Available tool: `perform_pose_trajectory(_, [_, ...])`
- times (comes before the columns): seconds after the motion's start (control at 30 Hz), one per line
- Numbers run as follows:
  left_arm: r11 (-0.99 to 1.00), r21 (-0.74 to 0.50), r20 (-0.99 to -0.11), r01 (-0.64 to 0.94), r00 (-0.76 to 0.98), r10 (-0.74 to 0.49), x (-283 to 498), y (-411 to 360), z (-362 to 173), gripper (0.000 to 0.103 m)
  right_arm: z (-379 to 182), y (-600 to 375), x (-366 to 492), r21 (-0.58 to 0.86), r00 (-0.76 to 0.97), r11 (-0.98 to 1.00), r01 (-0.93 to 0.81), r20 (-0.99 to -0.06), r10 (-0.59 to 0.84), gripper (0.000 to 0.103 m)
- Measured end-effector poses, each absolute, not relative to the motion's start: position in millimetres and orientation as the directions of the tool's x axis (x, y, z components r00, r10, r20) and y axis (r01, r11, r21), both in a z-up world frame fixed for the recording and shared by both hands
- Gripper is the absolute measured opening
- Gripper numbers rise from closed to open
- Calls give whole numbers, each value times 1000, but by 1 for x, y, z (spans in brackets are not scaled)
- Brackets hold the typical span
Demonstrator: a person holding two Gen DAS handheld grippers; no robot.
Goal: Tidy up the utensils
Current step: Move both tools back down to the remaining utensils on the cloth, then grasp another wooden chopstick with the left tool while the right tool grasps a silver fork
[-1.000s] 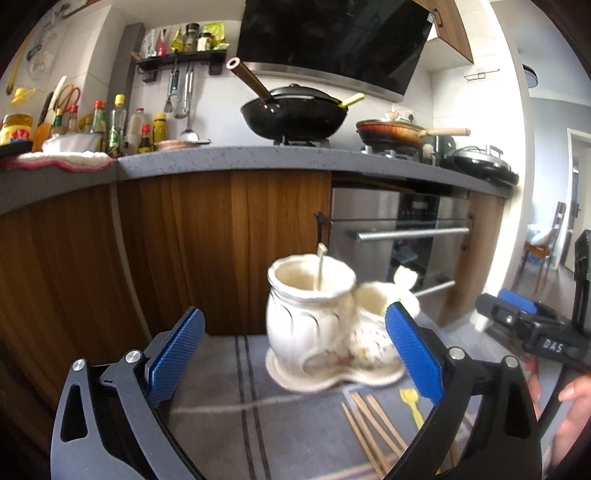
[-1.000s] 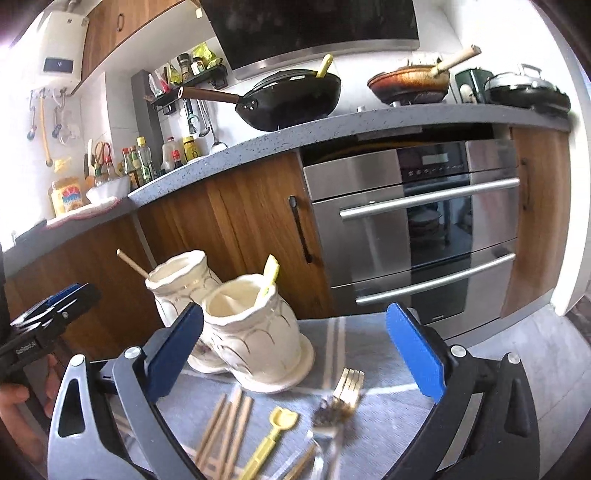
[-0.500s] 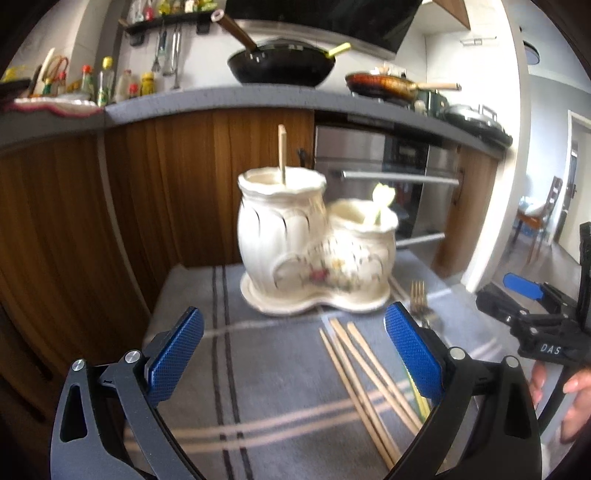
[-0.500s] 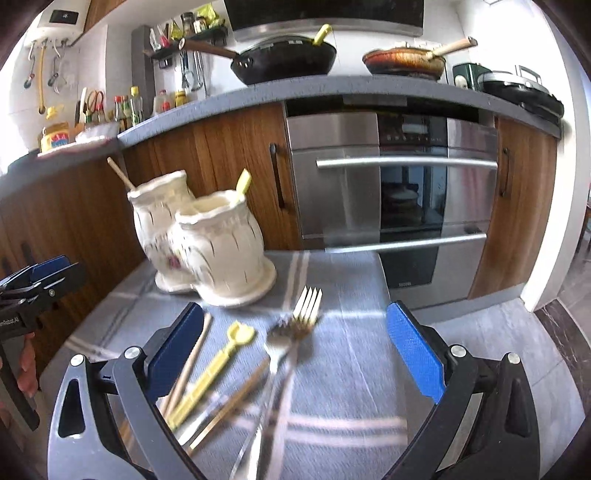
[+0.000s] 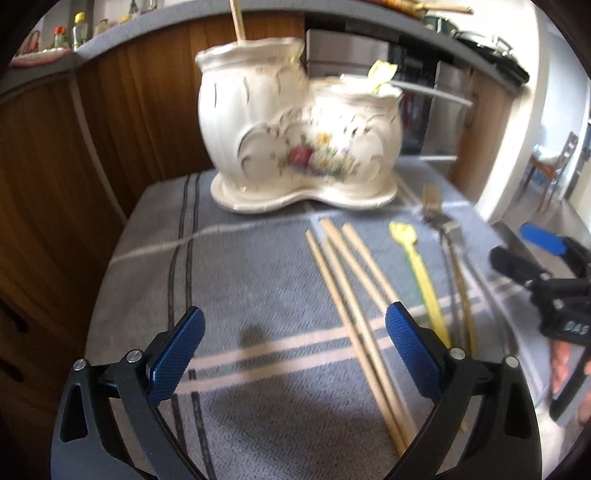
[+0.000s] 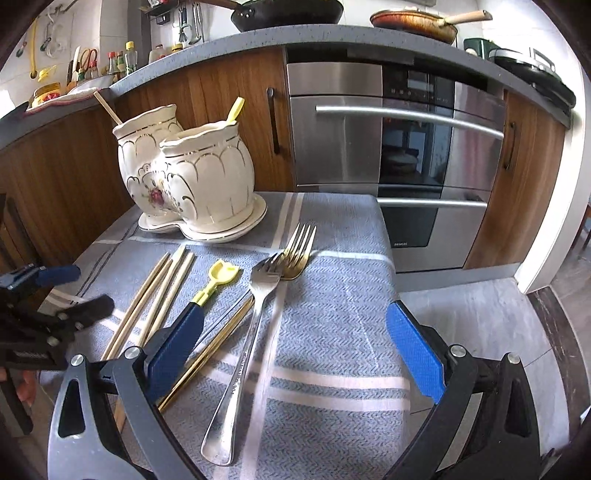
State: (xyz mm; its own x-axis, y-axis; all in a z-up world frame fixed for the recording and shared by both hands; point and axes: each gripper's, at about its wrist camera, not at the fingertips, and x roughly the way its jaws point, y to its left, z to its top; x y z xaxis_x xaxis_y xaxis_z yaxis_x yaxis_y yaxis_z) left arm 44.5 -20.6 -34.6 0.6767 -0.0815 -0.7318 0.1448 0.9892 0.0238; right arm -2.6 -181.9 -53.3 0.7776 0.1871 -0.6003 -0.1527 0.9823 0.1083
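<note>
Setting: home kitchen; grey speckled counter (image 6: 229, 40) over wood-fronted cabinets (image 6: 221, 92); built-in stainless oven (image 6: 399, 147) with 2 bar handles; black wok (image 6: 288, 11) and frying pan (image 6: 413, 22) on the hob; sauce bottles (image 6: 122, 61) along the tiled wall; utensils hanging from a rack (image 6: 184, 22).

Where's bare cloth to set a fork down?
Free: cloth right of the silver fork, to its edge; and left of the chopsticks, below the ceramic holder. Crowded: chopsticks through yellow spoon to the forks.
</note>
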Motion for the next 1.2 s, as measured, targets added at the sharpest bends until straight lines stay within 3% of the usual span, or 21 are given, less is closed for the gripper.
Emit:
perform_pose_trajectory(0.47, [993,56,-785,100,619,-18,58,-17,-49,96,-58,-180,1,92,751,983,-160,-635,182,97])
perform_pose_trajectory(0.57, [991,81,-788,109,616,-3,59,-21,-49,93,-58,-177,2,73,748,983,-167,-640,175,92])
perform_pose_trajectory(0.73, [983,40,-798,179,597,-76,58,-27,-44,59,-60,-172,2,59,734,980,-192,-654,183,71])
perform_pose_trajectory(0.8, [977,38,-804,212,587,-96,56,-29,-42,38,-62,-171,4,105,707,971,-215,-669,229,63])
perform_pose_trajectory(0.9, [968,49,-807,246,581,-107,53,-30,-41,23,-64,-167,4,117,688,965,-236,-681,251,48])
perform_pose_trajectory(1.03, [965,50,-808,256,579,-112,51,-26,-41,19,-66,-161,4,86,679,966,-243,-696,233,31])
perform_pose_trajectory(1.2, [970,34,-806,240,580,-115,55,-20,-41,19,-68,-156,9,54,668,969,-240,-715,205,29])
